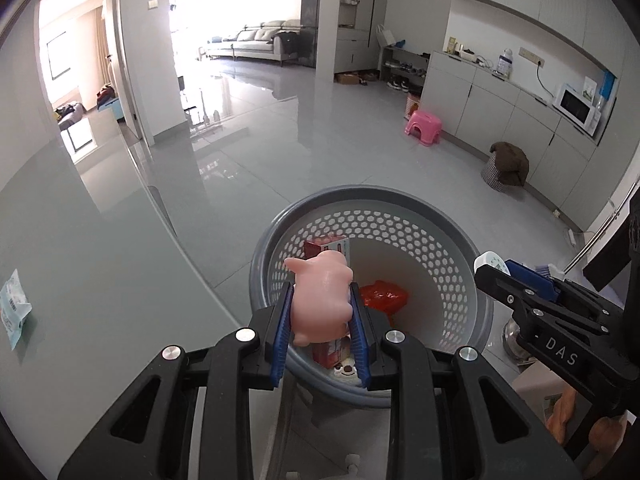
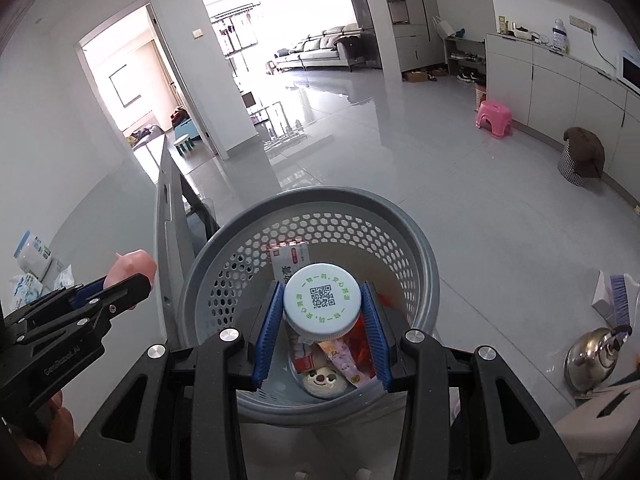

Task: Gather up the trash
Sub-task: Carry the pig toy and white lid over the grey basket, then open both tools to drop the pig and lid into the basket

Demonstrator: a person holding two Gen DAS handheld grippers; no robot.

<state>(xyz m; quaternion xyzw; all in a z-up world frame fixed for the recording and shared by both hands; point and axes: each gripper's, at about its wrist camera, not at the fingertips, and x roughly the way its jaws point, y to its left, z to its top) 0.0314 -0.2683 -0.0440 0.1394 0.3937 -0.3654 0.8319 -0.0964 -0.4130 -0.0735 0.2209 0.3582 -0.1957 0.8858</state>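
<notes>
1. The left tongs (image 1: 321, 312) are clamped on a pink toy pig (image 1: 320, 300). It is soft-looking, smooth and shiny, with small stubby legs, and it sits between the two blue pads.
2. The pig is held up in the air, above the near rim of the trash basket (image 1: 460, 236).
3. The right tongs (image 2: 322, 312) are clamped on a white round bottle (image 2: 321, 300). Its flat top faces the camera — it has a black square code in the middle and a ring of green writing around it.
4. The bottle is held over the open mouth of the basket (image 2: 400, 216).
5. The basket is round and grey, with many small holes in its wall. It stands on the shiny grey floor (image 1: 320, 140), just beside the edge of the worktop (image 1: 100, 220).
6. Inside the basket lie a red wrapper (image 1: 384, 296) and a red and white carton (image 1: 326, 246).
7. The right view looks deeper into the basket and shows a round snack pack with a smiling face (image 2: 322, 382) at the bottom. It also shows a shiny metal kettle (image 2: 596, 356) on the floor to the right.
8. The left view shows a pale blue packet (image 1: 14, 312) lying flat on the worktop, well apart from the basket.
9. Each view shows the other tongs from the side — the right view sees the pig (image 2: 132, 266) poking out past the left tongs' black fingers.
10. A pink stool (image 1: 424, 126) stands far off by the cupboards.
</notes>
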